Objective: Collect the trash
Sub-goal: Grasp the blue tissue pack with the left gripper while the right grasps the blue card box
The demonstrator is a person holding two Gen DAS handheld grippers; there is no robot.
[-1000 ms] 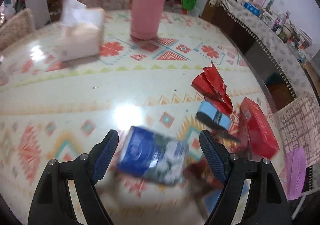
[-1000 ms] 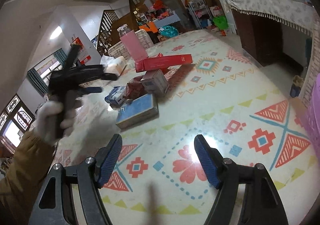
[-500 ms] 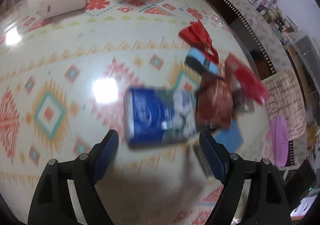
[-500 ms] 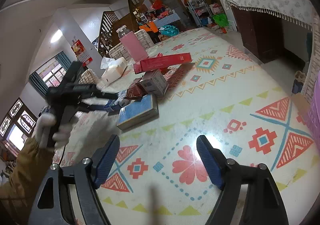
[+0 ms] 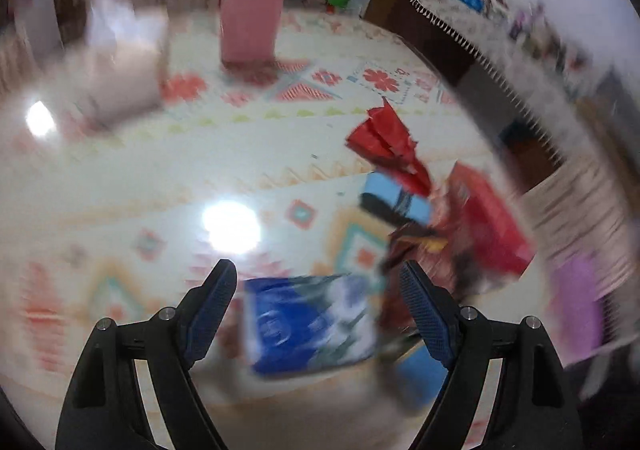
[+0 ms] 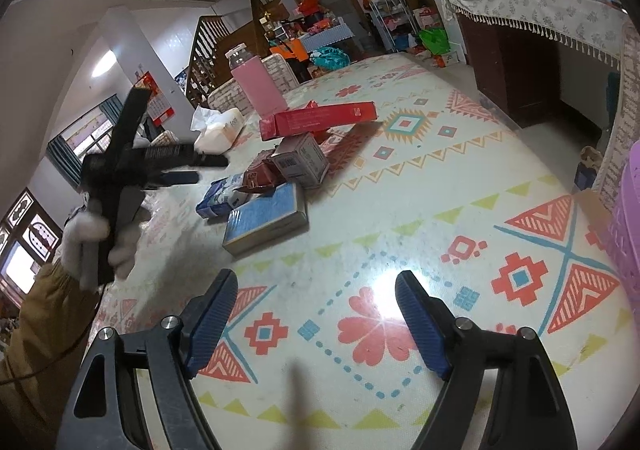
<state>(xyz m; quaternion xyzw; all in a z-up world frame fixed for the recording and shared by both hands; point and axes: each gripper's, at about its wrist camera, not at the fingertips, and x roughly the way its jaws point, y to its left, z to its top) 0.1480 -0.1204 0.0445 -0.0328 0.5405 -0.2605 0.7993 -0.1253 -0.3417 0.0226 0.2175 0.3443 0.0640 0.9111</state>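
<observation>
A heap of trash lies on the patterned table: a blue and white packet (image 5: 308,326), a crumpled red wrapper (image 5: 390,146), a long red box (image 5: 494,226) and a light blue box (image 5: 394,200). The left wrist view is blurred. My left gripper (image 5: 320,306) is open and hovers just above the blue packet, fingers either side of it. In the right wrist view the same packet (image 6: 222,200), a blue flat box (image 6: 266,220), a grey carton (image 6: 304,164) and the red box (image 6: 320,118) lie in a pile. My right gripper (image 6: 316,318) is open and empty, well short of the pile.
A pink bottle (image 6: 256,88) and a tissue box (image 6: 218,132) stand at the table's far side. A purple basket (image 6: 628,218) sits at the right edge. The left gripper (image 6: 192,170), held in a white glove, shows above the pile's left side. A dark sideboard (image 6: 520,62) stands beyond.
My left gripper has tilted back up and come closer over the blue packet, moving fast. The right gripper has barely moved.
</observation>
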